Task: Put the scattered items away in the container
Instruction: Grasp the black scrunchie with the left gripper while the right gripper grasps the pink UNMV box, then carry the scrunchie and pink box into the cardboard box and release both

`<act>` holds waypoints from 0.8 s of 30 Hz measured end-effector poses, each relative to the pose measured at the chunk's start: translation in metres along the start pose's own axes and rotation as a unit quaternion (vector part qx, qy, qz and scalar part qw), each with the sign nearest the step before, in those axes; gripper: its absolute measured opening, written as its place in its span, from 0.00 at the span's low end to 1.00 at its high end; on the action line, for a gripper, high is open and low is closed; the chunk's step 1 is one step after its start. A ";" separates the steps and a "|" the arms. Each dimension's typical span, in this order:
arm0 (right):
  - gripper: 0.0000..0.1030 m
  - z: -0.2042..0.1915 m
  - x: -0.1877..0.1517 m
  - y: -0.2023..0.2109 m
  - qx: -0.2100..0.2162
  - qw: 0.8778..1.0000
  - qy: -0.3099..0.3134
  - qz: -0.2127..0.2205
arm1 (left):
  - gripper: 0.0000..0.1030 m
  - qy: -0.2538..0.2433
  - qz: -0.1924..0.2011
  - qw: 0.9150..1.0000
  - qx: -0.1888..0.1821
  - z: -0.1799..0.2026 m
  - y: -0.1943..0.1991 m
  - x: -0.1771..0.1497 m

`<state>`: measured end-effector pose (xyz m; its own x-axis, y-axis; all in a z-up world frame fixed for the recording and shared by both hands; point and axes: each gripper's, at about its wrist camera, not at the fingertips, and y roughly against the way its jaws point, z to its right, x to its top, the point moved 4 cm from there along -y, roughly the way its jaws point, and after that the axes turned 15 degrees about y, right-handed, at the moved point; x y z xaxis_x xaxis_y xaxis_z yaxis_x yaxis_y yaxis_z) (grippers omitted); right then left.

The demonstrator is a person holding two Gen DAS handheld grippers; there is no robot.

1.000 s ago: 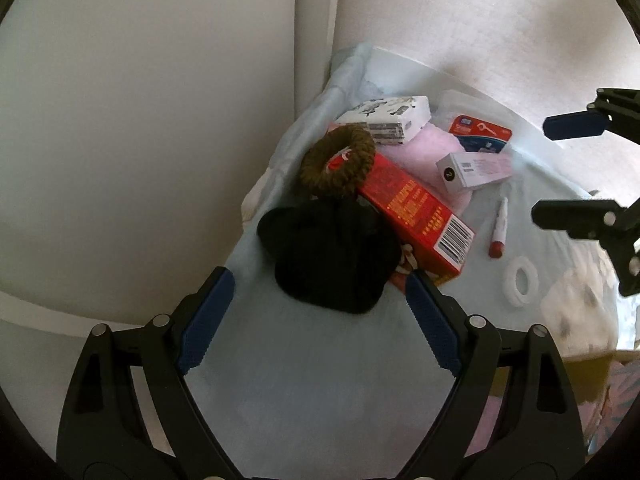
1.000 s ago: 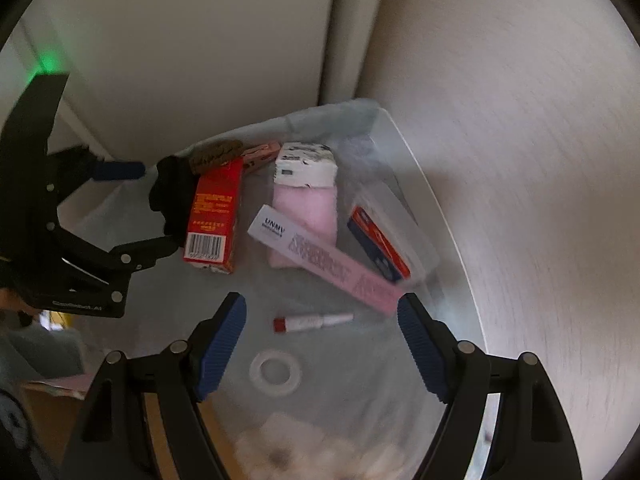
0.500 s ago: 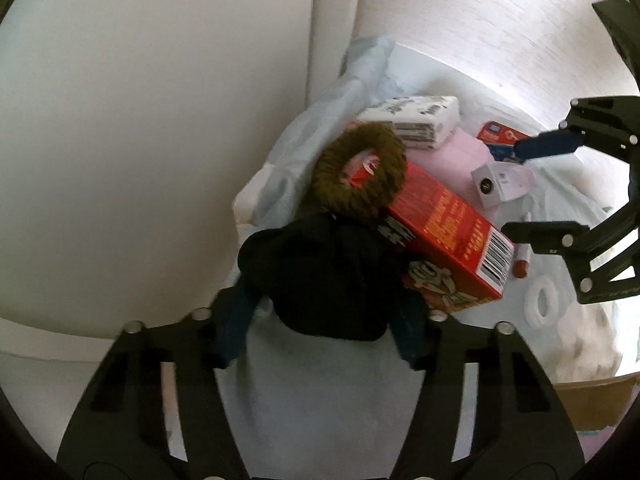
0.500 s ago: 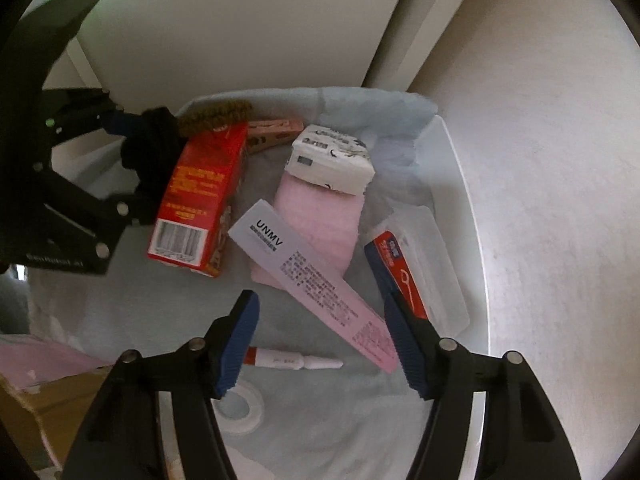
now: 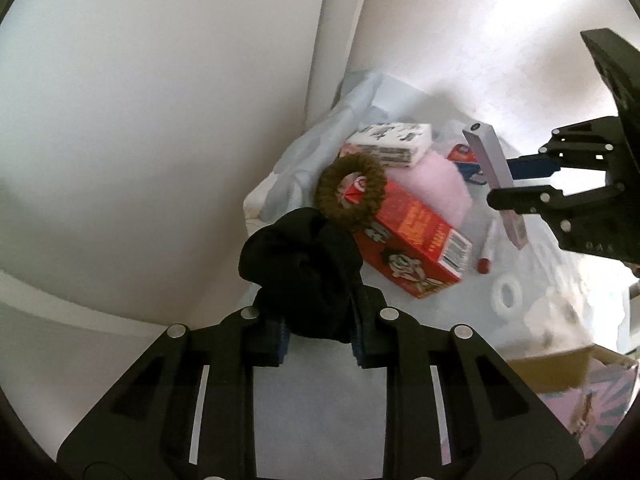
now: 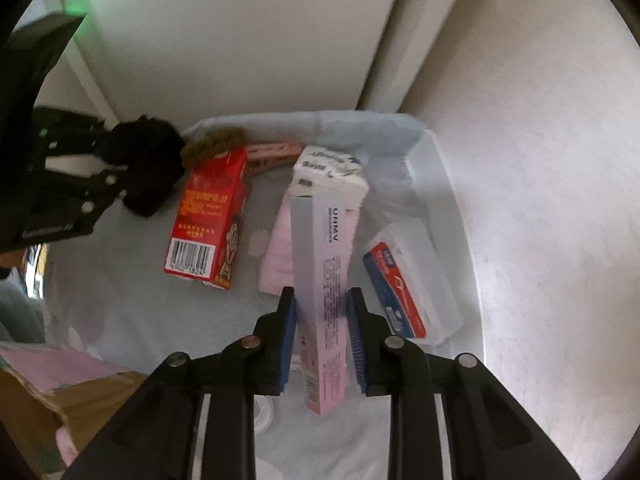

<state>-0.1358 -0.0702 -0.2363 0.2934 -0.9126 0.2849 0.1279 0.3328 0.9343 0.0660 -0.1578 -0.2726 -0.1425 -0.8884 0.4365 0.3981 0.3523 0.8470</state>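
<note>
Scattered items are lying on a pale blue cloth point(image 6: 132, 312) inside a shallow white tray point(image 6: 460, 208) on the light worktop point(image 6: 540, 160). Left tongs point(image 5: 320, 334) are closing, their pads pinching a black fuzzy bundle point(image 5: 304, 268) that is bulging up between them. Right tongs point(image 6: 322, 338) are also closing, clamping a long pink box point(image 6: 322, 280) marked UNMV near its lower end, so the box is pointing away from the camera, tilted above the tray. Beneath it, a pink cloth point(image 6: 276, 256) and a white printed packet point(image 6: 328, 174) are lying together. A red carton point(image 6: 210, 220) is resting near the black bundle with a brown ring point(image 5: 352, 192) lying on its top end. A clear case with a red-blue label point(image 6: 408, 284) is sitting by the tray's right wall.
</note>
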 end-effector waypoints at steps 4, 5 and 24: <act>0.23 0.008 -0.006 0.021 -0.002 0.999 -0.042 0.018 | 0.20 0.003 0.004 1.000 -0.016 -0.001 0.019 -0.002; 0.23 0.009 -0.008 0.026 -0.003 0.999 -0.050 0.022 | 0.20 0.004 0.005 1.000 -0.022 -0.001 0.025 -0.002; 0.23 0.001 -0.035 0.154 -0.007 0.960 -0.244 0.138 | 0.20 -0.063 0.020 0.993 -0.093 0.043 0.119 0.016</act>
<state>-0.1274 0.0127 -0.1023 -0.1602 -0.7912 0.5902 0.1227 0.5774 0.8072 0.0724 -0.1175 -0.1522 -0.2316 -0.8268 0.5126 0.5640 0.3153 0.7633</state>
